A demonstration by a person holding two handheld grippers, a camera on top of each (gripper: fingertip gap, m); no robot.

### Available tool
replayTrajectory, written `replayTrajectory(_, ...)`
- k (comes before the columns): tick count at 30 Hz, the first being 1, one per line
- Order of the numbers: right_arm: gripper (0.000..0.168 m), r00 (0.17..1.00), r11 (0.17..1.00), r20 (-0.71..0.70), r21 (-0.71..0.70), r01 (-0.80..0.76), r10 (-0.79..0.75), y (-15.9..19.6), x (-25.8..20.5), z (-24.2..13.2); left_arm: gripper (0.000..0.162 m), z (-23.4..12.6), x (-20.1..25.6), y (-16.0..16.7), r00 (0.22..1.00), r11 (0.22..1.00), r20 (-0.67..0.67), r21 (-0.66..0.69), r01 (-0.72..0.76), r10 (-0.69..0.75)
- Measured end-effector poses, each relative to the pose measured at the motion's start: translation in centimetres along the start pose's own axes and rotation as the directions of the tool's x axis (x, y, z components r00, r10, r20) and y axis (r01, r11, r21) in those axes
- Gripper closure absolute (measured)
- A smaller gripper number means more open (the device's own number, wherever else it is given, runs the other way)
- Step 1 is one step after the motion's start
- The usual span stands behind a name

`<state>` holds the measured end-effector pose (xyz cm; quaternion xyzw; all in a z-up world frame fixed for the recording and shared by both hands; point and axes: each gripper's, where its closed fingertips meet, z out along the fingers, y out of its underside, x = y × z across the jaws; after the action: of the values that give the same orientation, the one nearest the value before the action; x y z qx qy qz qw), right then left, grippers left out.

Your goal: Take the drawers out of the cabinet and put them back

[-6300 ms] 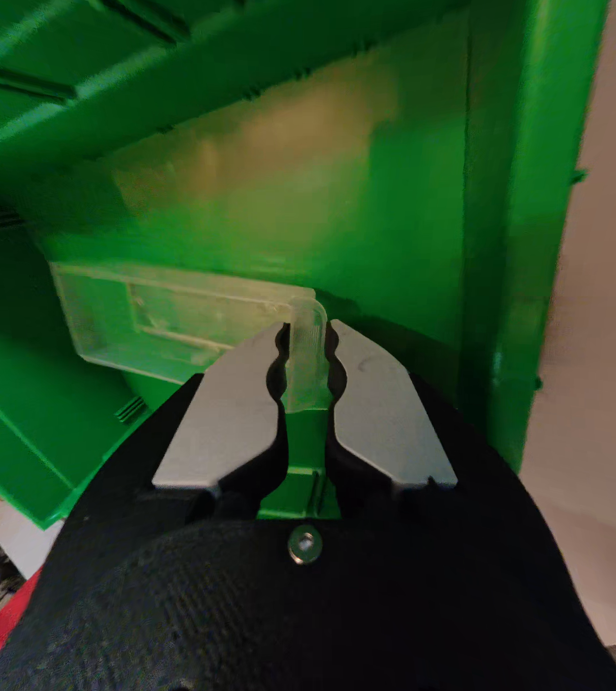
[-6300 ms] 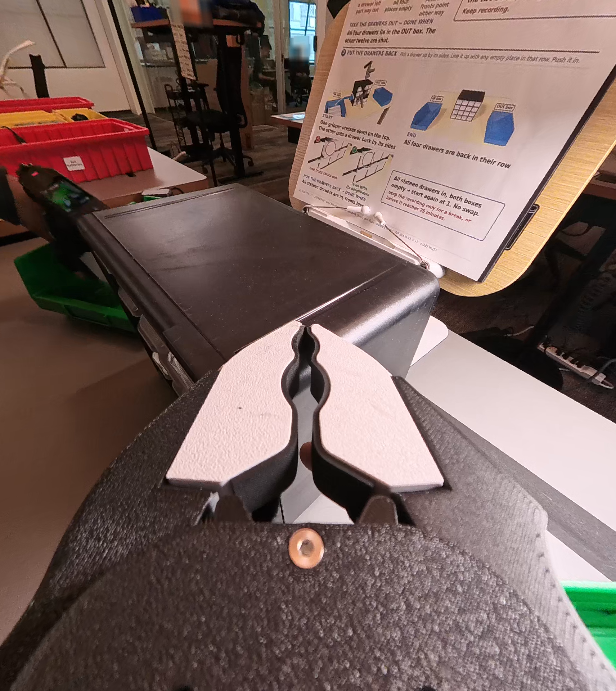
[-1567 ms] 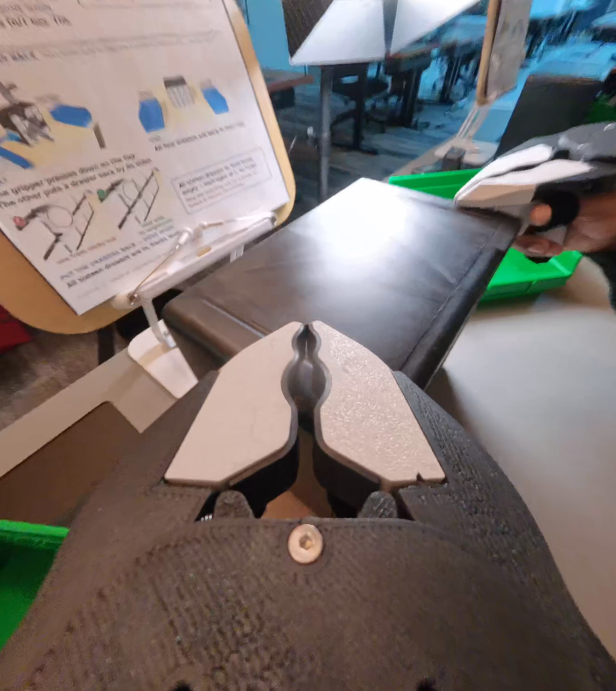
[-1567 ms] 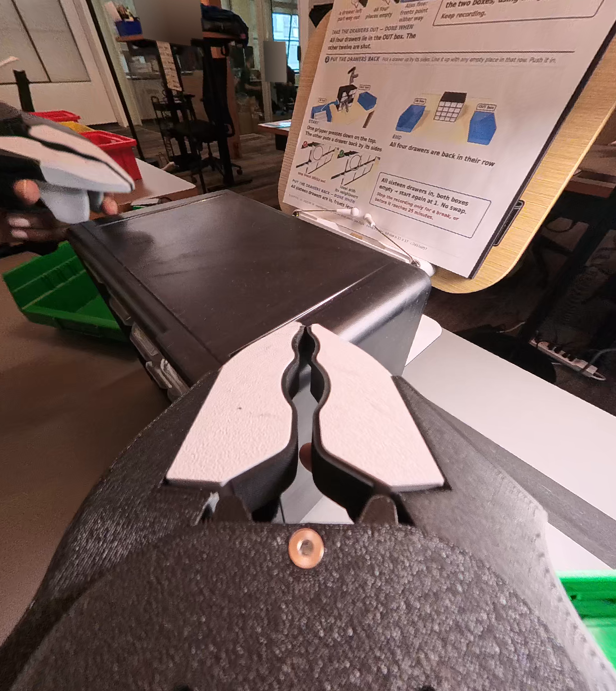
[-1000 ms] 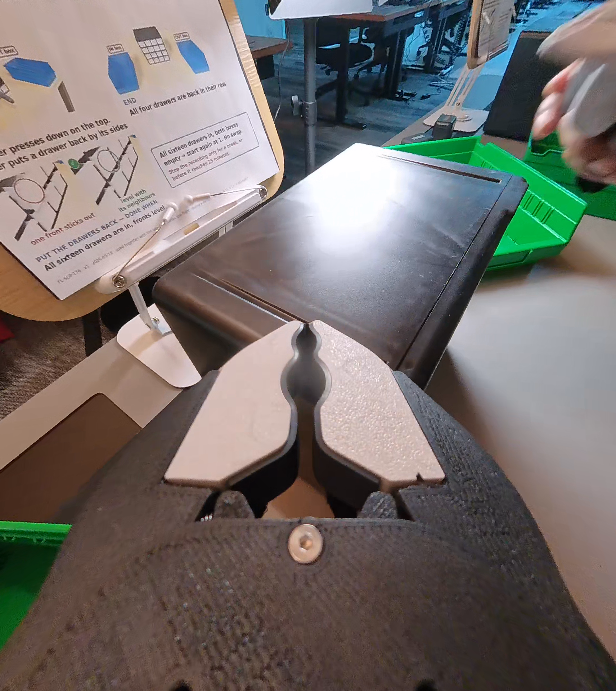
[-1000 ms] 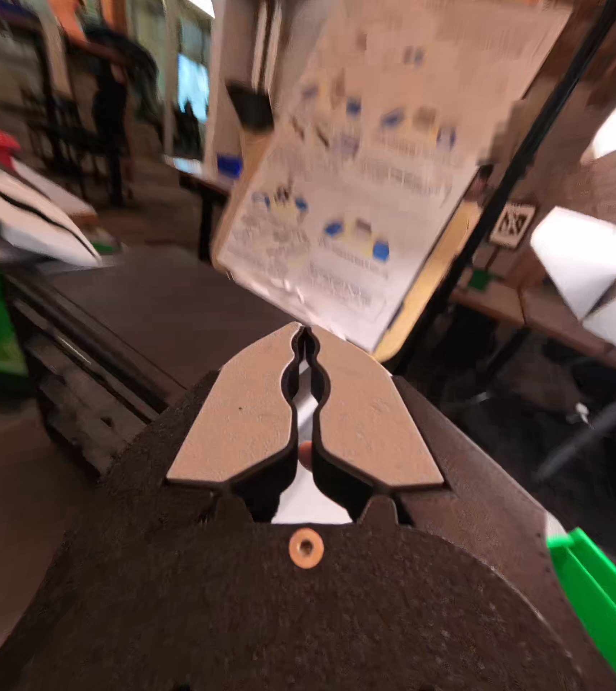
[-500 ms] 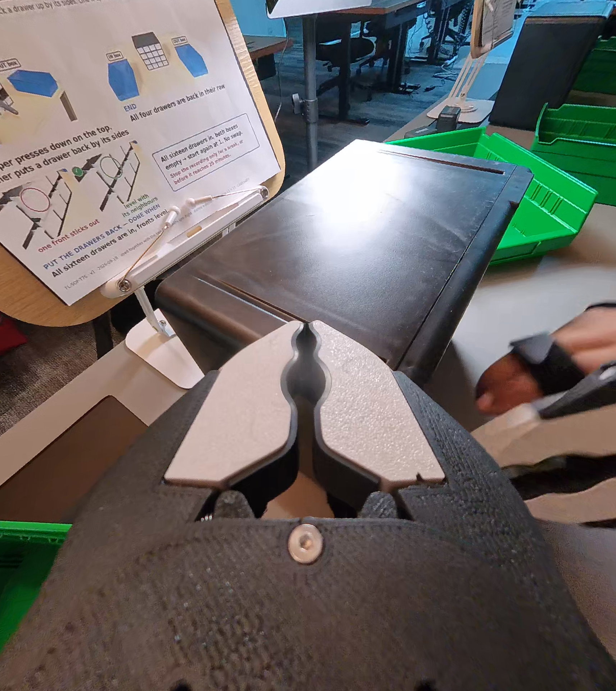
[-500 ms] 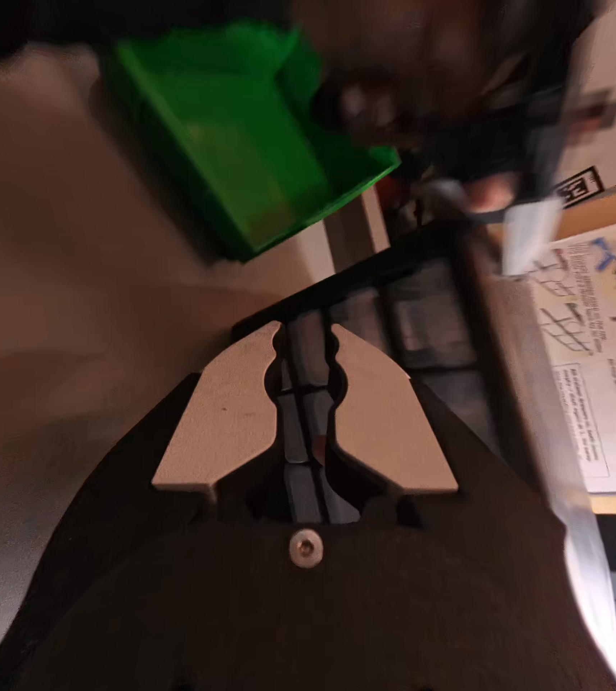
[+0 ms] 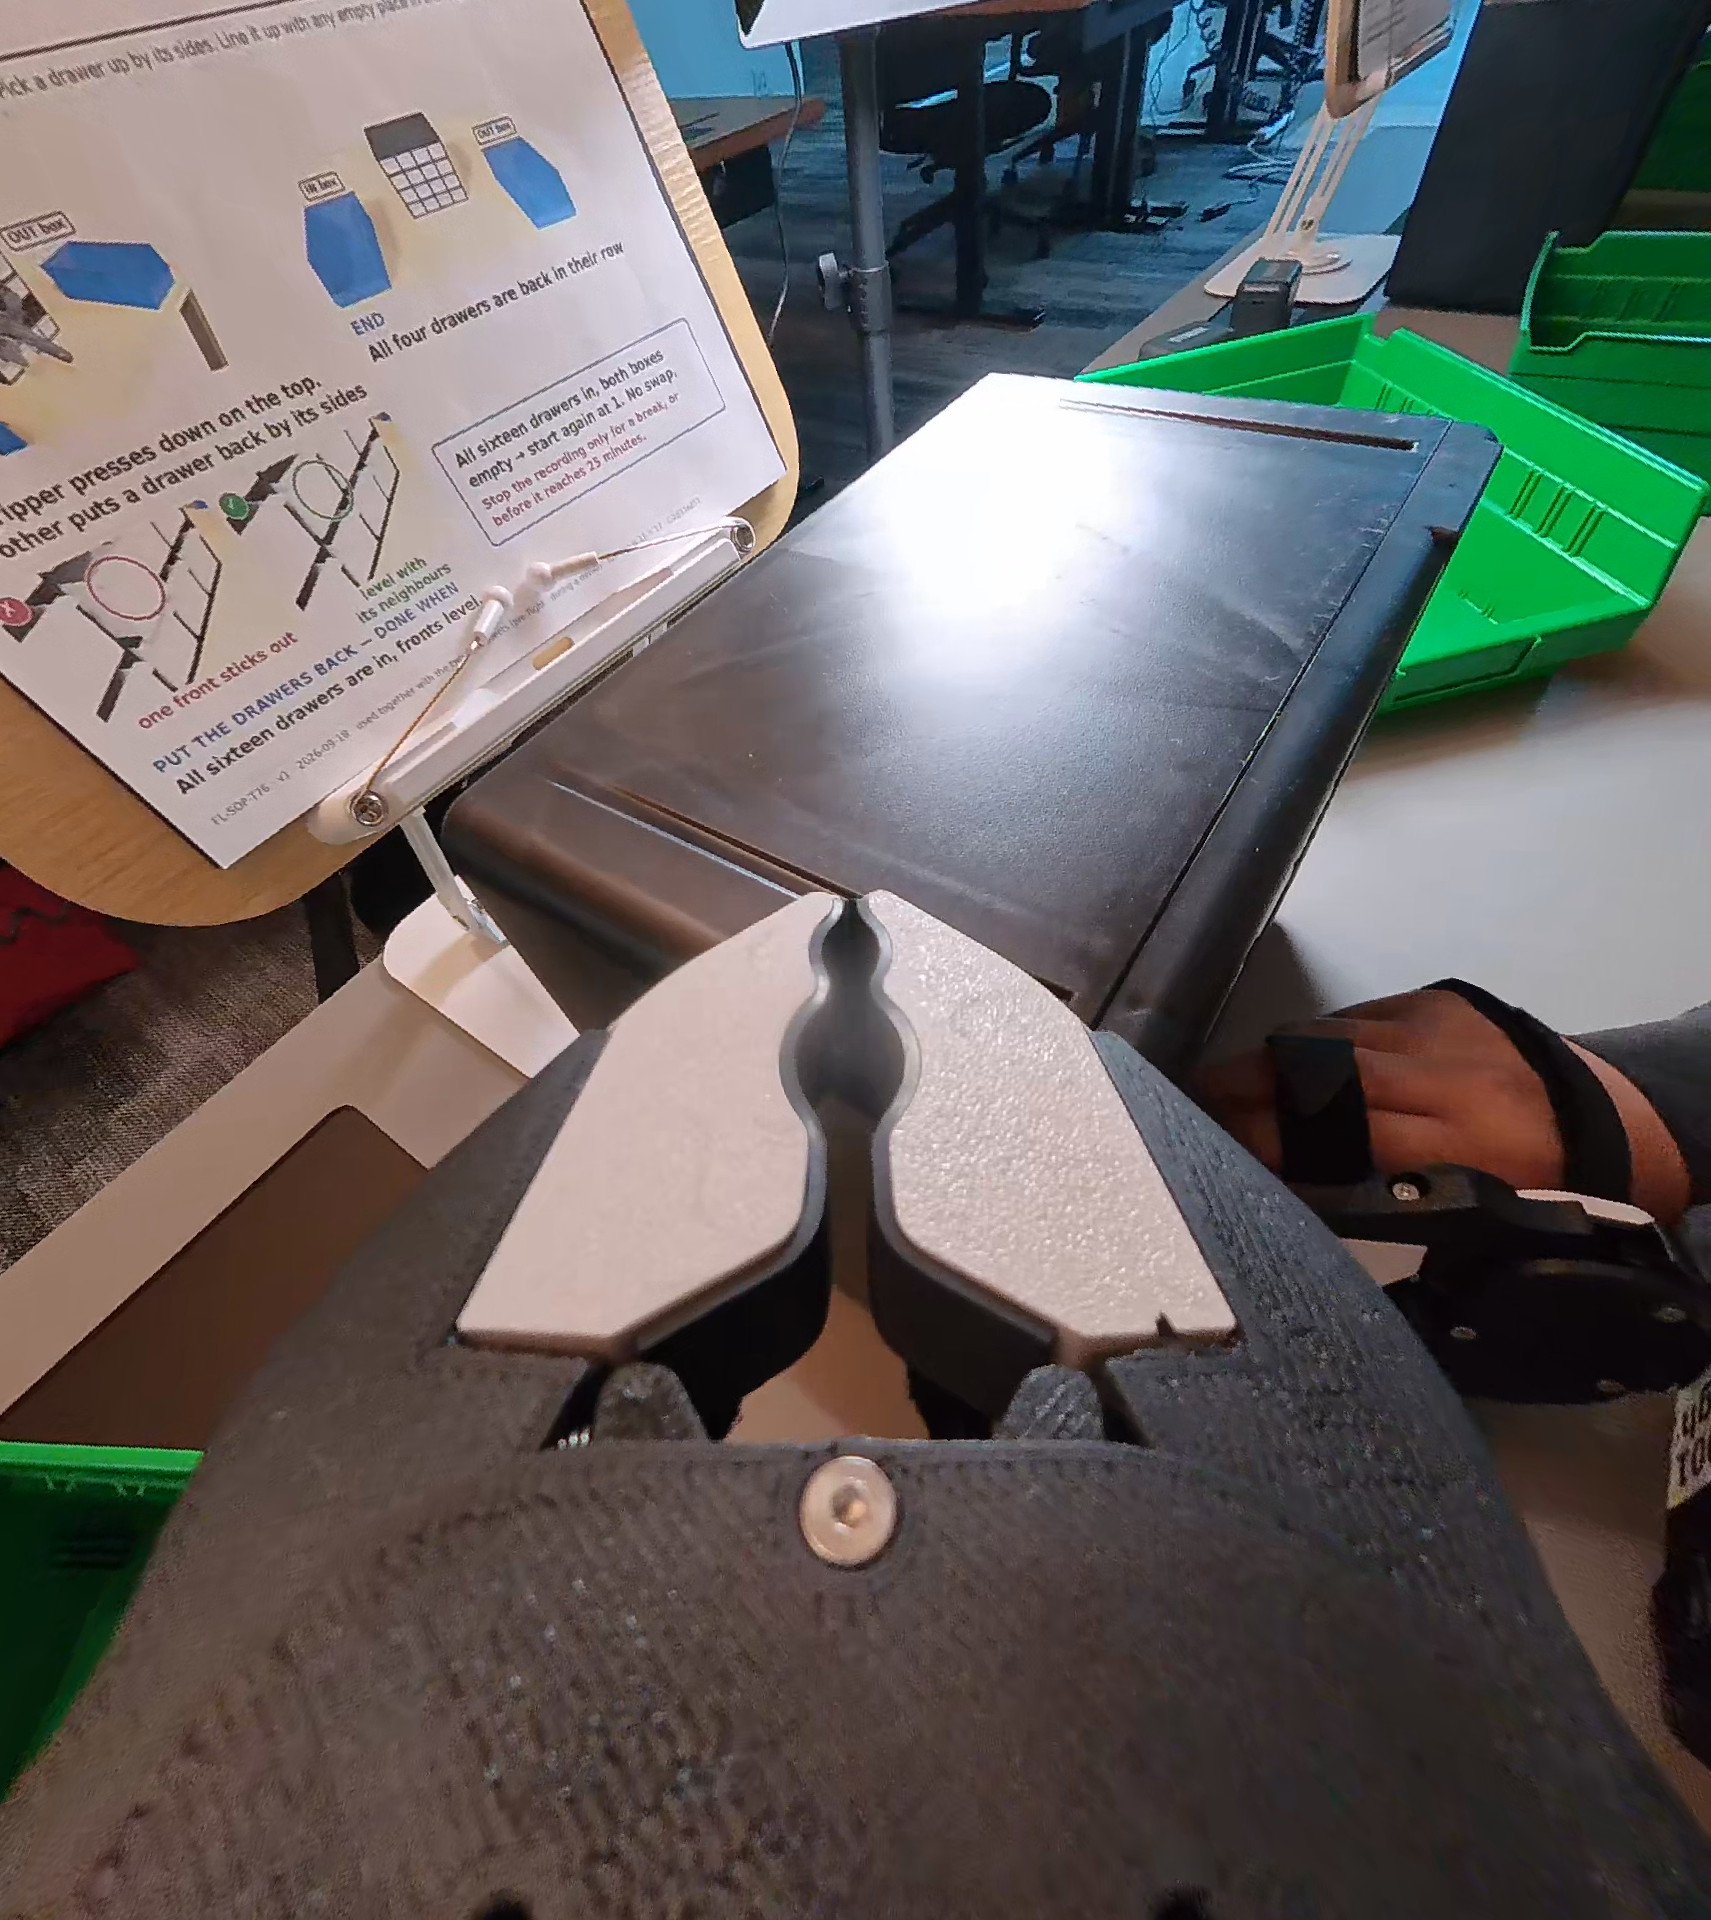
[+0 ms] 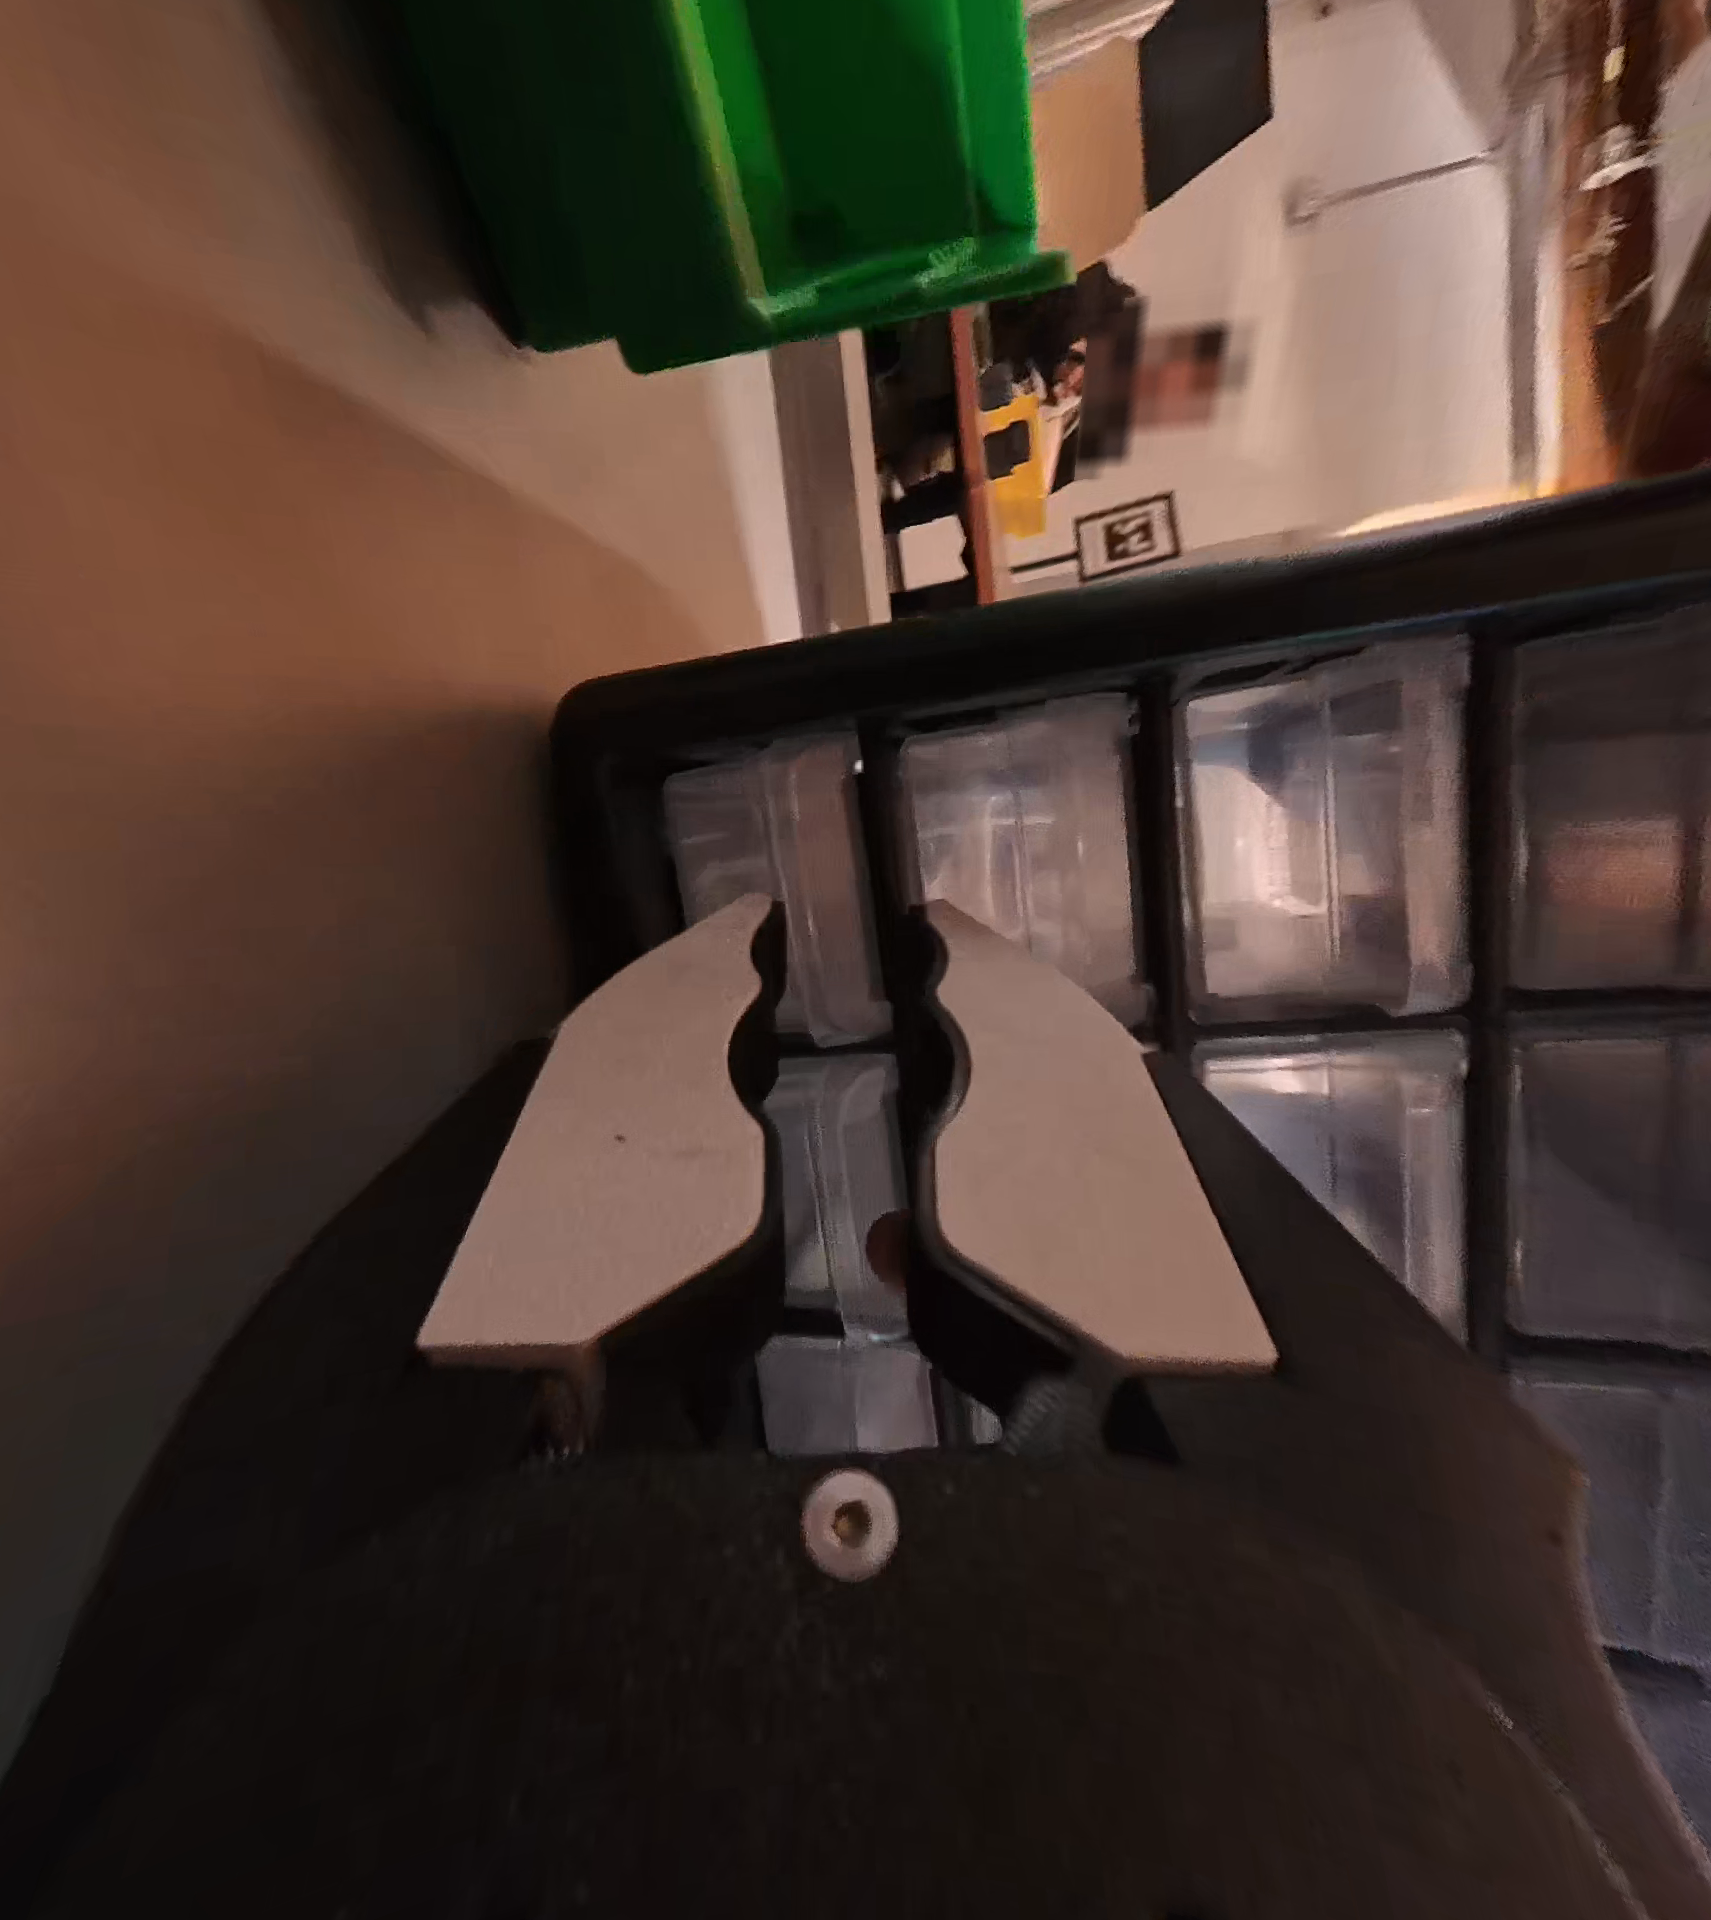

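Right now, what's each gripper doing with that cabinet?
Left gripper shut, empty, over cabinet top. Right gripper open, straddling a drawer handle at the front. Nothing in the way.

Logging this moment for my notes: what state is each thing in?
Left hand-held gripper: shut, empty, over the cabinet's top.
Right hand-held gripper: open, at a clear drawer's front, not closed on it.
Cabinet: upright on the table.
Clear drawers: in their slots.
Green bin: looks empty.
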<state>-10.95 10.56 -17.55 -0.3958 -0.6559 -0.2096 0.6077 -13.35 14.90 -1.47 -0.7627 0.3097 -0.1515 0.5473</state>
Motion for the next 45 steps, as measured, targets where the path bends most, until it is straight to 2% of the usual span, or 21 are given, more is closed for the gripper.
replayTrajectory(8,0.155,1.0,0.998,-0.005,0.047,0.031,-0.03,-0.6,-0.7,-1.1,0.162,0.1,0.0,0.0,1.0,1.0,-0.024,0.013,0.001,-0.001)
replayTrajectory(14,0.154,0.994,0.997,0.112,0.08,-0.005,-0.004,-1.5,-1.6,-4.9,0.162,0.1,0.0,0.0,1.0,1.0,-0.025,0.016,0.004,-0.003)
replayTrajectory(17,0.168,0.988,0.997,0.151,0.066,-0.05,0.039,-1.6,-2.1,-6.7,0.162,0.0,0.0,0.0,1.0,1.0,-0.029,0.02,0.009,-0.008)
replayTrajectory(18,0.165,0.989,0.996,0.14,0.065,-0.058,0.049,-1.6,-1.8,-7.1,0.162,0.1,0.0,0.0,0.999,1.0,-0.031,0.02,0.01,-0.009)
replayTrajectory(20,0.145,0.987,0.995,0.142,0.063,-0.081,0.071,-1.8,-1.4,-7.4,0.162,0.1,0.0,0.0,0.999,1.0,-0.031,0.021,0.01,-0.009)
replayTrajectory(22,0.13,0.975,0.994,0.2,0.02,-0.106,0.1,-1.5,-1.8,-7.1,0.162,0.0,0.1,0.0,0.999,1.0,-0.03,0.023,0.01,-0.009)
replayTrajectory(27,0.125,0.948,0.99,0.29,0.009,-0.143,0.134,-2.1,-2.0,-5.4,0.162,0.0,0.1,0.0,1.0,1.0,-0.028,0.026,0.006,-0.005)
replayTrajectory(29,0.131,0.924,0.993,0.364,-0.016,-0.119,0.117,-2.1,-3.0,-4.5,0.162,0.0,0.1,0.0,1.0,1.0,-0.03,0.025,-0.003,0.004)
replayTrajectory(31,0.149,0.921,0.997,0.382,-0.036,-0.069,0.077,-1.8,-3.0,-4.1,0.162,0.0,0.1,0.0,0.999,0.999,-0.039,0.033,-0.003,0.004)
replayTrajectory(34,0.149,0.874,0.994,0.477,-0.002,-0.108,0.096,-2.8,-3.1,-5.6,0.162,0.0,0.1,0.0,0.999,0.999,-0.05,0.041,0.005,-0.003)
replayTrajectory(39,0.149,0.793,0.979,0.595,0.053,-0.199,0.129,-4.2,-3.5,-10.3,0.162,0.0,0.1,0.0,0.998,0.999,-0.055,0.044,0.011,-0.009)
replayTrajectory(42,0.149,0.788,0.97,0.594,0.047,-0.239,0.165,-4.0,-2.4,-12.3,0.162,0.0,0.6,0.0,0.997,0.999,-0.083,0.045,0.008,-0.005)
replayTrajectory(45,0.149,0.743,0.946,0.632,0.045,-0.322,0.223,-4.1,-1.6,-13.9,0.162,0.2,0.8,-0.1,0.997,0.999,-0.083,0.048,0.003,0.001)
